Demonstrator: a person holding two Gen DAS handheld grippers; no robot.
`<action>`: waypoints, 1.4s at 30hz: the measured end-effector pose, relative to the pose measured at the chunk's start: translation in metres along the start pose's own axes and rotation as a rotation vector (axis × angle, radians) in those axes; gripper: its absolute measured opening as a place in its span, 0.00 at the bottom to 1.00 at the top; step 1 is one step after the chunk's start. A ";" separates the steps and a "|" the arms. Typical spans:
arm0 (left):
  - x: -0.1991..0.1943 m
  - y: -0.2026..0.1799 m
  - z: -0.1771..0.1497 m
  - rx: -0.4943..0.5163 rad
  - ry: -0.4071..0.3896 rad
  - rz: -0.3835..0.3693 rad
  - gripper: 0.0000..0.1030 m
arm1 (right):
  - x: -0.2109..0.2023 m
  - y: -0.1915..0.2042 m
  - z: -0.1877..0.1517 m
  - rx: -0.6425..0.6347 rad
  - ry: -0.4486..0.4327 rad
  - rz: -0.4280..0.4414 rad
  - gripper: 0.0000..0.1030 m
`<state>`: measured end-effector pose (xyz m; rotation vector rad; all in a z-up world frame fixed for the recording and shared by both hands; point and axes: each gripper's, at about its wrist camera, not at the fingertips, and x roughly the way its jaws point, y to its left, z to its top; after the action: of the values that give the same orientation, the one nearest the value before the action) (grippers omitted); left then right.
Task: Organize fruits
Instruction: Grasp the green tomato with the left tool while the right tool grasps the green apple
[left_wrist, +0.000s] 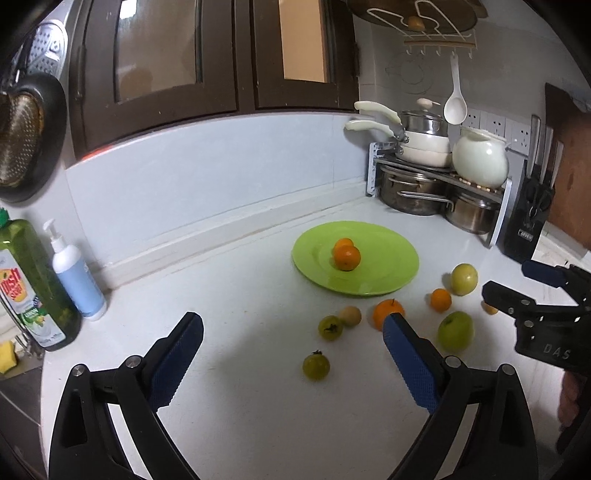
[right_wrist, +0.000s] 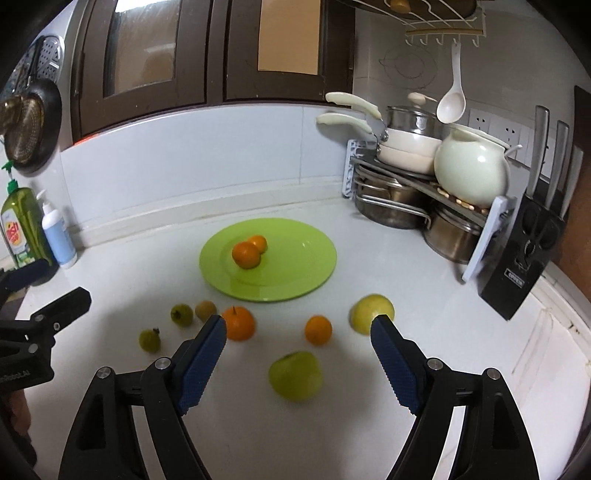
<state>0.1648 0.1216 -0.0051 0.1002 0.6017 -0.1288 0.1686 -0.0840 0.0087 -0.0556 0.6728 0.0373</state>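
Fruits: two oranges (right_wrist: 246, 254) sit on the green plate (right_wrist: 314, 258); the rest lie loose on the white counter (right_wrist: 424, 295) before it. The left gripper (left_wrist: 291, 326) and the right gripper (right_wrist: 298, 326) both gape wide, empty, above the counter. A green apple (right_wrist: 295, 374) lies nearest the right gripper.

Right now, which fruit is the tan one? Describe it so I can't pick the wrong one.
Start at the green plate on the white counter. Off its near left edge, a row of loose fruit runs toward the dish soap. The tan fruit is small, round and matte beige, between a green stemmed fruit and the large orange.
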 end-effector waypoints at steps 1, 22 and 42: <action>0.000 -0.001 -0.002 0.007 0.001 0.004 0.96 | 0.000 -0.001 -0.003 0.006 0.008 -0.002 0.78; 0.073 -0.009 -0.040 0.022 0.225 -0.072 0.73 | 0.057 -0.006 -0.043 0.040 0.197 0.013 0.78; 0.107 -0.016 -0.042 0.023 0.297 -0.118 0.29 | 0.086 -0.007 -0.049 0.036 0.266 0.054 0.51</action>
<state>0.2270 0.1013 -0.1014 0.1069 0.9036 -0.2382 0.2058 -0.0926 -0.0829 -0.0079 0.9404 0.0708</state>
